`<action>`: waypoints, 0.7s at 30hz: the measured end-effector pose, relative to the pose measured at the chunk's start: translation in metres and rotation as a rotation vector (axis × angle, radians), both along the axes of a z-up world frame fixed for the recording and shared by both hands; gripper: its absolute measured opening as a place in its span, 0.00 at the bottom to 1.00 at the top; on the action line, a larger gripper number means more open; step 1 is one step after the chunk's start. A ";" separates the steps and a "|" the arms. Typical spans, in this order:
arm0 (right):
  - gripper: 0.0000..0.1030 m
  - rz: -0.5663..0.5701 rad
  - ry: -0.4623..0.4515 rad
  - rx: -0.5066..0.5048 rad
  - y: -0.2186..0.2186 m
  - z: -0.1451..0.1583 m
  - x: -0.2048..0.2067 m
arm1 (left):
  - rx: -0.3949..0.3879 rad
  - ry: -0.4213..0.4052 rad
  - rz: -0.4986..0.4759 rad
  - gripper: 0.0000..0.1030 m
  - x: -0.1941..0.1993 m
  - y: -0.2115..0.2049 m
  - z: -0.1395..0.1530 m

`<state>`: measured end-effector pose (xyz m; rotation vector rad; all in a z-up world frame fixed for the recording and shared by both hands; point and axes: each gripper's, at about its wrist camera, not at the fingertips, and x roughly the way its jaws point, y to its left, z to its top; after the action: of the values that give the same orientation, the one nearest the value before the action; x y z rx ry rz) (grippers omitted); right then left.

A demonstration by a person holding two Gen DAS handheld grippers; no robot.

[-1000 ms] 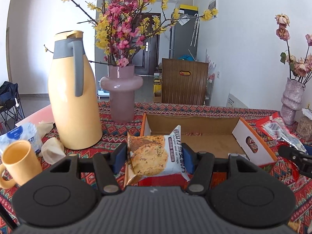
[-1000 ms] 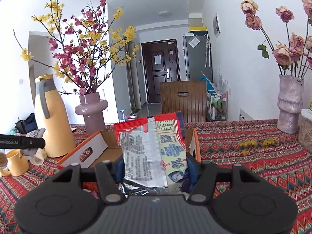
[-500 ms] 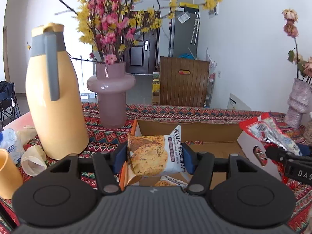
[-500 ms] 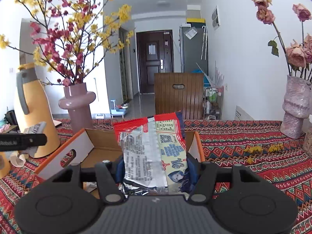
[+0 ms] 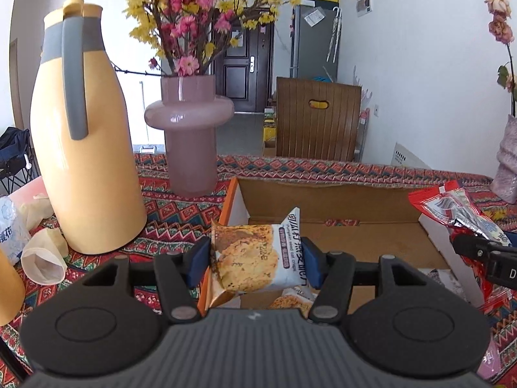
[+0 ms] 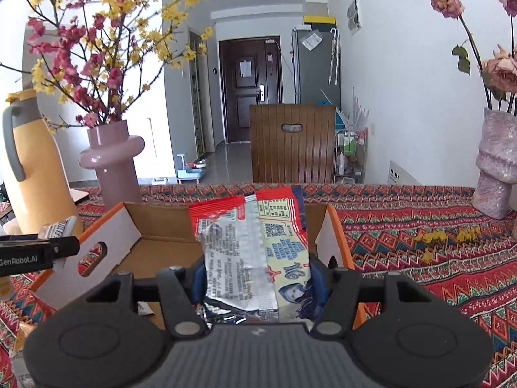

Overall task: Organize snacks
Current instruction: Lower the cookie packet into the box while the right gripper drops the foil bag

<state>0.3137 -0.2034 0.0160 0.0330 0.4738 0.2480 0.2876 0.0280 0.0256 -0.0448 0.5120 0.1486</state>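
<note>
My left gripper [image 5: 255,263] is shut on a white cookie packet [image 5: 253,260] and holds it above the left front corner of an open cardboard box [image 5: 323,200]. Another cookie packet [image 5: 290,300] lies in the box under it. My right gripper [image 6: 255,278] is shut on a red and silver snack bag [image 6: 252,252], held over the box's near right part [image 6: 161,216]. The bag and the right gripper's tip show at the right of the left wrist view [image 5: 462,213]. The left gripper's tip shows at the left of the right wrist view [image 6: 38,249].
A yellow thermos jug [image 5: 80,135] and a pink vase of flowers [image 5: 190,129] stand left of the box on the patterned tablecloth [image 6: 420,226]. Paper cups [image 5: 42,258] and a yellow mug [image 5: 6,287] lie far left. A second vase [image 6: 494,168] stands far right.
Both grippers have moved forward towards the box with their packets; the box and vases appear nearer. The second cookie packet in the box has come into view.
</note>
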 end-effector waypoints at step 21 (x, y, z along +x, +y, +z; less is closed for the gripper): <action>1.00 -0.008 -0.044 0.068 -0.018 0.002 -0.026 | -0.035 -0.088 -0.036 1.00 -0.025 0.000 0.008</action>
<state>0.2877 -0.2215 0.0179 0.0959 0.4212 0.2564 0.2624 0.0275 0.0339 -0.0755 0.4276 0.1017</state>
